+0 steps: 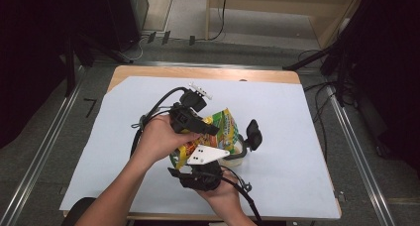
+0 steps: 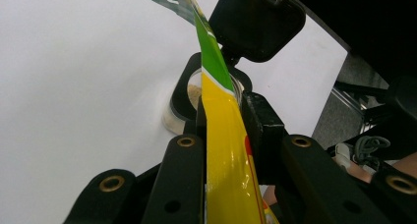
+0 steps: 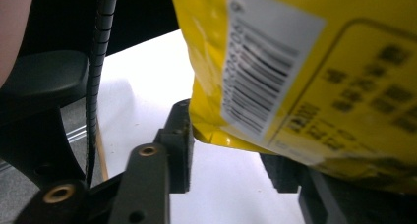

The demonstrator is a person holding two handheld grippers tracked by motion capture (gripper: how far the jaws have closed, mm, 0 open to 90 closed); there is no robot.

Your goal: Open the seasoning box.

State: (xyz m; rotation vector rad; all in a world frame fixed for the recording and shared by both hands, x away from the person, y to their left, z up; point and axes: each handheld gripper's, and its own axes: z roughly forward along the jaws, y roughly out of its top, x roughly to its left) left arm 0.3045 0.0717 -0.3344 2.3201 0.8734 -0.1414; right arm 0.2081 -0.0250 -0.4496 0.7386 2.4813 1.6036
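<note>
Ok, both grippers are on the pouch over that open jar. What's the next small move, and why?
Probably tip the pouch a little further toward the jar. The left gripper pinches it edge-on right above the jar's open mouth, the lid is swung clear, and the right gripper holds the bottom end.

A yellow and green snack pouch (image 1: 224, 128) is held above the white sheet, tilted, between the two grippers. In the left gripper view its thin edge (image 2: 223, 150) runs up between the jaws, which clamp it. In the right gripper view its yellow back, with a white barcode label (image 3: 265, 67), sits between the jaws. Under its mouth stands a clear jar (image 1: 239, 149) with a black rim and its black lid (image 1: 253, 133) flipped open; pale crumbs (image 2: 194, 92) lie inside.
</note>
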